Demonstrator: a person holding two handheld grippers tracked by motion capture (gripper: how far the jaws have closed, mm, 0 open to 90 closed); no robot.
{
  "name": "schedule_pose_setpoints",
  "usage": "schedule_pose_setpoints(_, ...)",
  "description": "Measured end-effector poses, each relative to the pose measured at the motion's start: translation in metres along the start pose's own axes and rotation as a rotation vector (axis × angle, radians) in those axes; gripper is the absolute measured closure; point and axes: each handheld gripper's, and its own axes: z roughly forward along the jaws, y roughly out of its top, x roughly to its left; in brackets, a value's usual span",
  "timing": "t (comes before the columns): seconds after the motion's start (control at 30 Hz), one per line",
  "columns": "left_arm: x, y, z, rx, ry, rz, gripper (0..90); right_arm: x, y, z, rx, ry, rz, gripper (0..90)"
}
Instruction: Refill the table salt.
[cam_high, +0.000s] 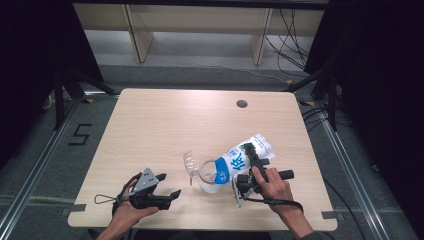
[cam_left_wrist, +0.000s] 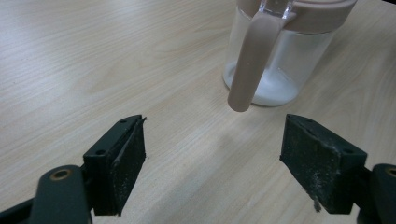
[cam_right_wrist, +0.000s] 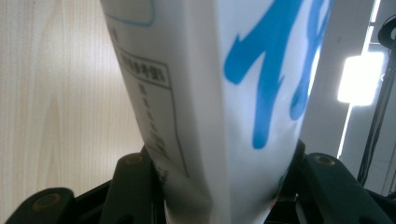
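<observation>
The right hand-held gripper pinches a soft, probably light bag tilted over the jar; the left hand-held gripper, beside the jar, gapes wide.

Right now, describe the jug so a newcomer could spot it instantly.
Look at the near half of the wooden table, midway between the two hands. The jug stands there: clear glass, beige rim and handle, a little white liquid inside. Unlike the blue-and-white carton tilted over it, it is transparent and upright.
</observation>
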Motion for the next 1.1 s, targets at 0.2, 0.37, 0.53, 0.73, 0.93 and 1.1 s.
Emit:
schedule_pose_setpoints(0.2, 0.0, 0.0, 0.0001, -0.001, -0.001, -0.001, 21.6, -0.0001, 0.0002, 0.0001, -0.002, -0.005, -0.01, 55.7)
schedule_pose_setpoints(0.37, 0.0, 0.0, 0.0001, -0.002, -0.001, -0.001, 21.6, -0.0002, 0.0003, 0.0004, 0.001, -0.004, -0.006, 56.0)
schedule_pose_setpoints(0.53, -0.0001, 0.0, 0.0001, -0.001, 0.0, -0.003, 21.6, -0.0001, 0.0004, 0.0004, -0.001, -0.006, -0.006, 56.4)
schedule_pose_setpoints(0.73, -0.0003, 0.0, -0.0004, 0.001, 0.007, -0.004, 21.6, -0.0003, 0.0004, 0.0003, -0.004, -0.007, -0.009, 56.9)
schedule_pose_setpoints(0.93, -0.0001, 0.0001, -0.0003, 0.003, 0.007, 0.001, 21.6, -0.0002, 0.0004, 0.0002, -0.004, -0.007, -0.01, 57.3)
schedule_pose_setpoints(1.1, -0.0006, 0.0001, 0.0001, -0.002, 0.005, -0.005, 21.6, -0.0003, 0.0005, 0.0002, -0.004, -0.002, -0.009, 57.5)
